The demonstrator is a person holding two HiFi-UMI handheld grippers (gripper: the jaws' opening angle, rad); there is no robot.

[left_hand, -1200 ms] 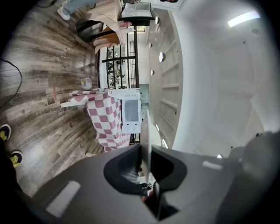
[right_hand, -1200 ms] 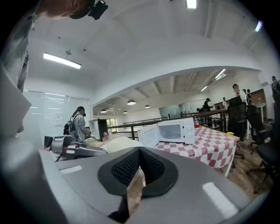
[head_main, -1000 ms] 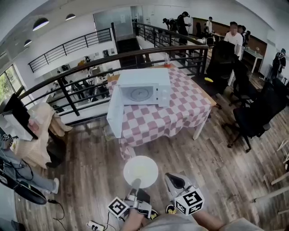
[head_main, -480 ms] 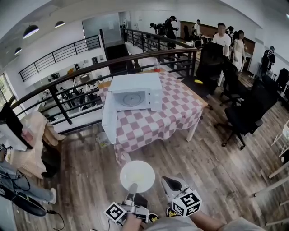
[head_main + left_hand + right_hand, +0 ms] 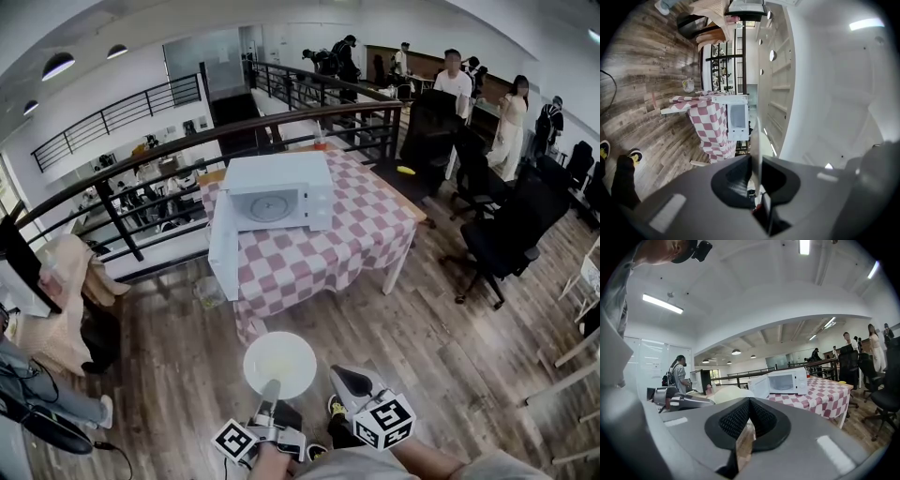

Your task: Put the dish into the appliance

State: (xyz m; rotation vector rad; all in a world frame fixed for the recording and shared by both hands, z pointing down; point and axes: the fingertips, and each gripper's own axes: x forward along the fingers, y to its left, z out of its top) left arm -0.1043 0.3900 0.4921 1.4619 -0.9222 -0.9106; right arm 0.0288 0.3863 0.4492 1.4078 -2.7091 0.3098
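Wood-floor loft, open microwave well ahead on the checkered table. With the left gripper clamped on the dish rim and the right gripper closed empty, I'd carry it level.

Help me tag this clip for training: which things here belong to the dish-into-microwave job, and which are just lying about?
Job: white plate, held in the left gripper; microwave, door open; right gripper, empty.
Lying about: office chairs; yellow object on the checked table.
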